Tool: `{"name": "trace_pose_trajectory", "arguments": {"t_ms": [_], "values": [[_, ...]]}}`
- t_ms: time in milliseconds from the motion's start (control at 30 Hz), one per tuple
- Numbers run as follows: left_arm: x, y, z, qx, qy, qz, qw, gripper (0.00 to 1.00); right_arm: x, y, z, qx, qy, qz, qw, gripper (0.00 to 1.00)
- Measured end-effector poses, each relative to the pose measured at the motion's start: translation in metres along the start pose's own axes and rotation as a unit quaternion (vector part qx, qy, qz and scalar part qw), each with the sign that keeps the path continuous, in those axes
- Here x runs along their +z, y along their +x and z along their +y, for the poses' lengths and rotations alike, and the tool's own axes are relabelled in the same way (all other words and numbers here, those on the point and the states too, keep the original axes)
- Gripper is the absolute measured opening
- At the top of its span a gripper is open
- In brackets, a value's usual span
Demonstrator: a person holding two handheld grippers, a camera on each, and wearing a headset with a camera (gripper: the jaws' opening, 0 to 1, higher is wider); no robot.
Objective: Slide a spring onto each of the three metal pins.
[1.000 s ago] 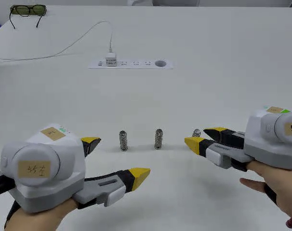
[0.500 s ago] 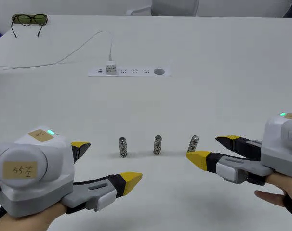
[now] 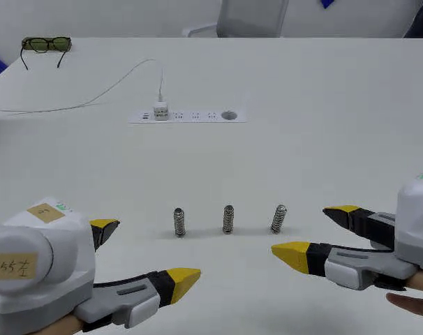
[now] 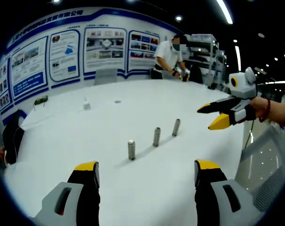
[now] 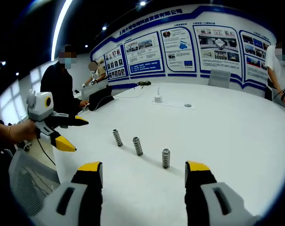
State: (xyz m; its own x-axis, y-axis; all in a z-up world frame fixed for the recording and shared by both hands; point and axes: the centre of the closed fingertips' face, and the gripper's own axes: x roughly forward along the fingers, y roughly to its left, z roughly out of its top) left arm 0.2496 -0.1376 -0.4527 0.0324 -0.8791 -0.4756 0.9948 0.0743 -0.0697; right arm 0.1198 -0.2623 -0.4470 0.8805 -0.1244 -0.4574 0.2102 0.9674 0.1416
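The left spring, middle spring and right spring, ribbed metal coils, stand in a row at the lower centre of the head view; the right one leans. The left gripper, lower left, spreads its yellow-tipped jaws wide, empty. The right gripper, lower right, is likewise spread, gripping nothing, near the right spring without touching. Smooth white table; a flat power strip lies above.
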Motion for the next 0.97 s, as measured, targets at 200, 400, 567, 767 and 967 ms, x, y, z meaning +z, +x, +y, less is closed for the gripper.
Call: {"name": "trace_pose_trajectory", "arguments": {"t_ms": [200,400,567,767,967], "values": [[0.003,-0.005,-0.001,0.001,0.009,-0.005,0.9999,0.86,-0.007,-0.004,0.003,0.003,-0.022,0.018,0.9996,0.77],[0.004,-0.008,-0.002,0.001,0.015,-0.003,0.9999,0.88,-0.012,-0.009,0.005,-0.003,-0.029,0.031,0.9991,0.78],[0.002,-0.012,-0.003,0.0,0.017,0.001,0.9999,0.89,-0.011,-0.011,0.009,0.0,-0.028,0.028,0.9992,0.79],[-0.003,-0.015,-0.004,0.001,0.012,0.007,0.9999,0.9,-0.016,-0.013,0.011,-0.004,-0.025,0.037,0.999,0.8],[-0.004,-0.017,-0.005,0.0,0.009,0.008,0.9999,0.9,-0.017,-0.015,0.013,-0.004,-0.031,0.041,0.9987,0.81]]}}
